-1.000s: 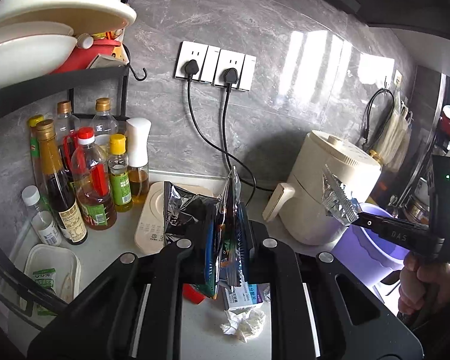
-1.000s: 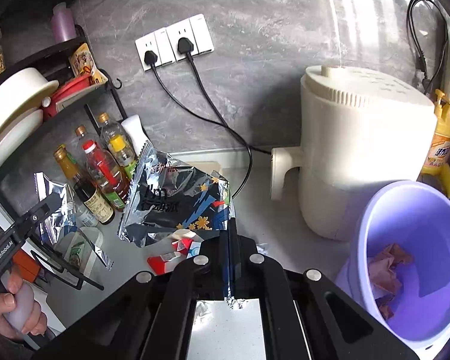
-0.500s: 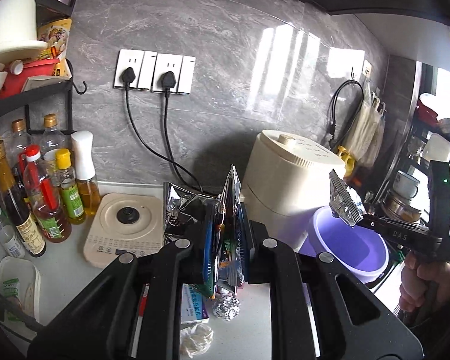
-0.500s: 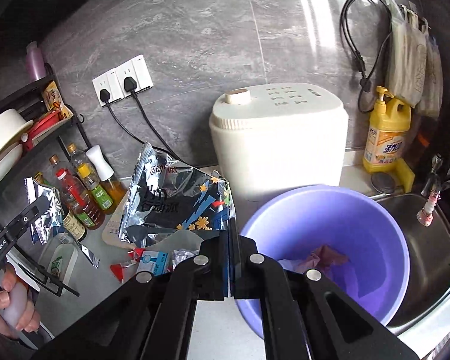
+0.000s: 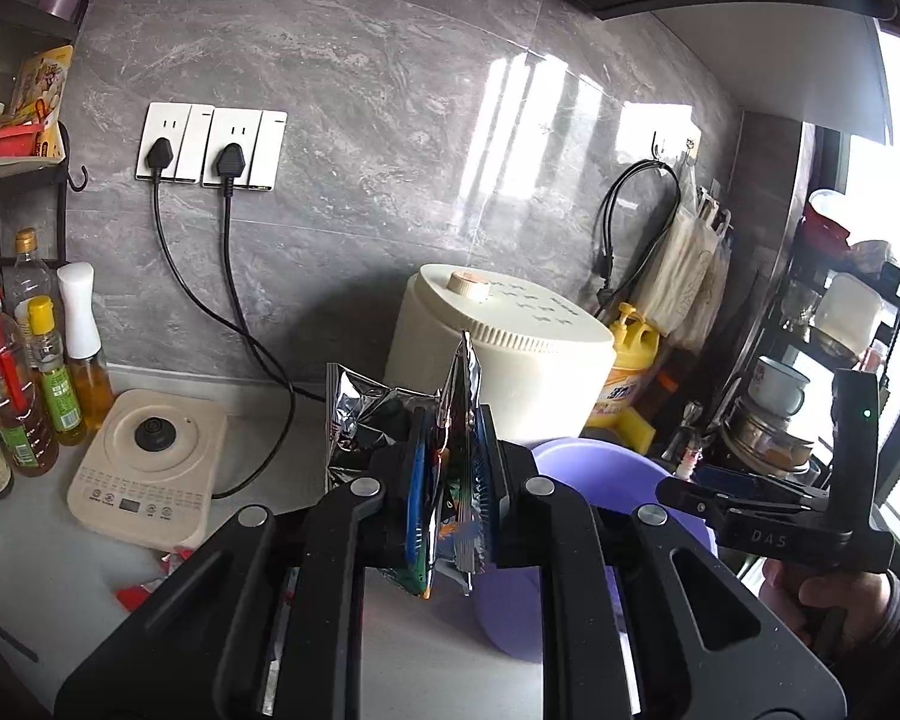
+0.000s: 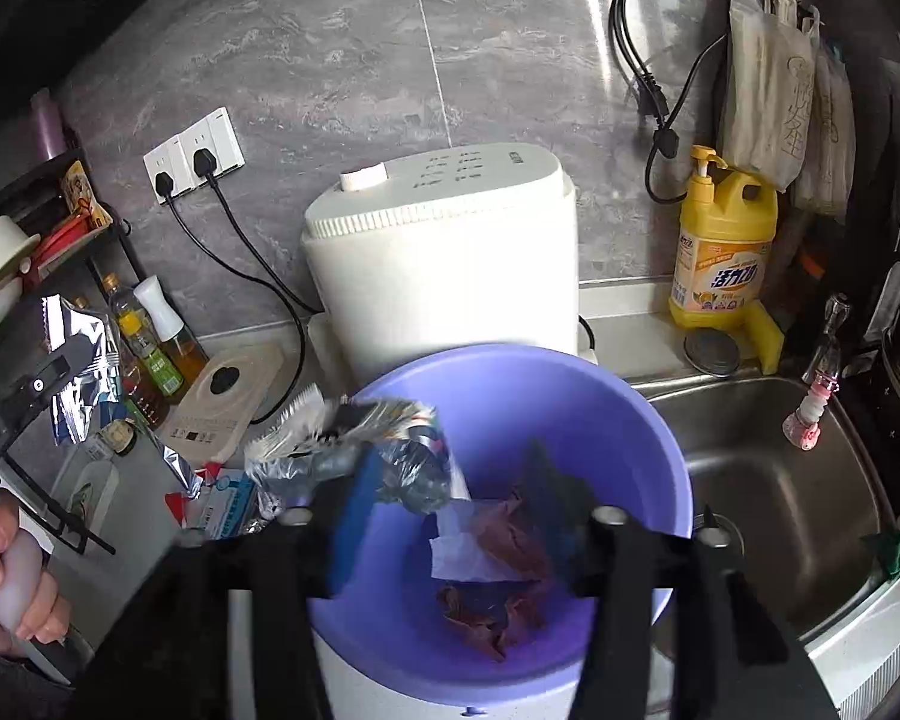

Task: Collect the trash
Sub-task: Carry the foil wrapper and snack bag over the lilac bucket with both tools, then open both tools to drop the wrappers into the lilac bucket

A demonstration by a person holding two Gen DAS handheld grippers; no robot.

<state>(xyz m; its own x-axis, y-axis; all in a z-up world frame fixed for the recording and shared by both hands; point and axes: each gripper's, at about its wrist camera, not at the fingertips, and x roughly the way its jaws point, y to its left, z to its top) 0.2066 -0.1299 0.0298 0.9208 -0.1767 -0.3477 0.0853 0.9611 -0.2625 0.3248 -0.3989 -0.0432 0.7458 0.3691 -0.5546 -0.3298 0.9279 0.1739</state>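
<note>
daylight enters from a window (image 5: pixel 894 276) at right, glaring on the grey wall tiles (image 5: pixel 510 138). fisheye edges bend and darken. the falling foil wrapper (image 6: pixel 360 450) is motion-blurred.

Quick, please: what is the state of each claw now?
Left claw: closed on snack wrappers.
Right claw: open, foil bag dropping over purple bin.

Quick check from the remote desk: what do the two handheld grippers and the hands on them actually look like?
Both grippers are matte black plastic with round silver bolts along the finger arms. The left gripper has blue pads; the right gripper shows one too. From the left view, the right gripper's body bears "DAS" lettering and a green LED. The left hand is bare on a white handle; the right hand wears a dark sleeve.
</note>
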